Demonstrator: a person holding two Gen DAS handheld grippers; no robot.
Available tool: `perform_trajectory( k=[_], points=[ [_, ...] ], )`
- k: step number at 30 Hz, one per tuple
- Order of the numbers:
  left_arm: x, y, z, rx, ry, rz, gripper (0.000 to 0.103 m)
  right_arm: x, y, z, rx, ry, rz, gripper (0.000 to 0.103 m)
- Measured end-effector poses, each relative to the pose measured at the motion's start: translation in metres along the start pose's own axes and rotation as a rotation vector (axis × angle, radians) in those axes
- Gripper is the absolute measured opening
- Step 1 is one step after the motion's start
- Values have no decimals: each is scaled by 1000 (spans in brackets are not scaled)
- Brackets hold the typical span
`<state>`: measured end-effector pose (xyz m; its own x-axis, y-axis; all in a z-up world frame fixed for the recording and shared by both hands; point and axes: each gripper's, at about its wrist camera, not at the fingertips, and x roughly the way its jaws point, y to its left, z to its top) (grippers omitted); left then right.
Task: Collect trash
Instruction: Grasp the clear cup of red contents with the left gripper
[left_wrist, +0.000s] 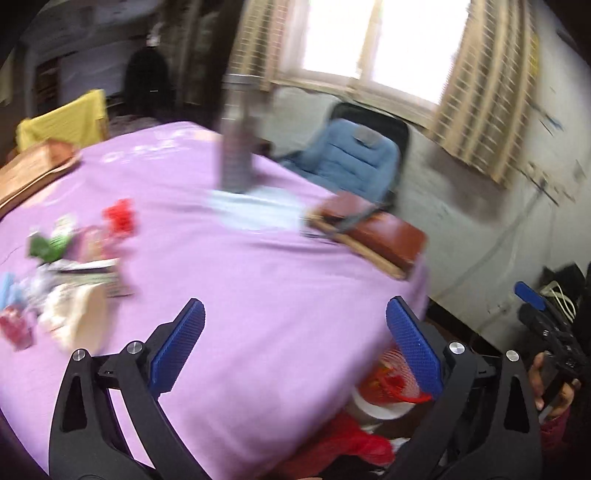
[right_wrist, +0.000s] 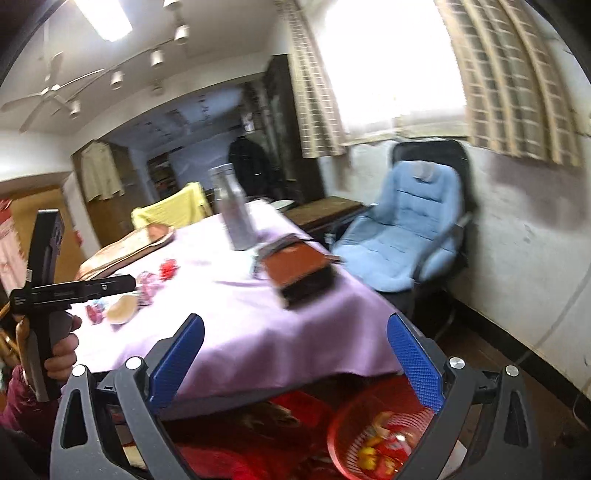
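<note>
The left gripper (left_wrist: 295, 347), with its blue ribbed pads spread wide and nothing between them, is held over the near part of the round bench under a lilac cloth (left_wrist: 258, 288). The right gripper (right_wrist: 295, 358) is likewise spread and empty, held off the bench edge and above the red plastic mesh basket (right_wrist: 376, 435), which is seen at the lower right of the right wrist frame with a few wrappers already inside.

The loose heap of crumpled wrappers and paper scraps (left_wrist: 62, 280) is found at the left edge of the left wrist frame, well to the left of the left gripper's line and apart from it. In the right wrist view the same litter appears at centre left, beyond the bench edge and behind the left tool, so the left gripper is judged the nearer one. A turn toward the left of the frame is called for before any grasp.

The heap is blurred by motion, so no single piece or long axis can be told; a pale flat scrap at its near side is perhaps the closest.
</note>
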<state>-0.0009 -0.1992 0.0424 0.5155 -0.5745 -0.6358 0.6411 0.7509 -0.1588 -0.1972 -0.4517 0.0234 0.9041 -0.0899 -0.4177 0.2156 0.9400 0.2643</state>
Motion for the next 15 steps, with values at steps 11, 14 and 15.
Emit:
perform_trajectory(
  k=[11,14,15],
  points=[
    [-49,194,-24,-270,-3,329,96,58,100,14,-111,92,167,97],
    [-51,243,-27,-359,10,374,96,73,122,17,-132,118,201,97],
    [-50,257,-28,-383,19,376,96,77,129,16,-139,124,209,97]
  ],
)
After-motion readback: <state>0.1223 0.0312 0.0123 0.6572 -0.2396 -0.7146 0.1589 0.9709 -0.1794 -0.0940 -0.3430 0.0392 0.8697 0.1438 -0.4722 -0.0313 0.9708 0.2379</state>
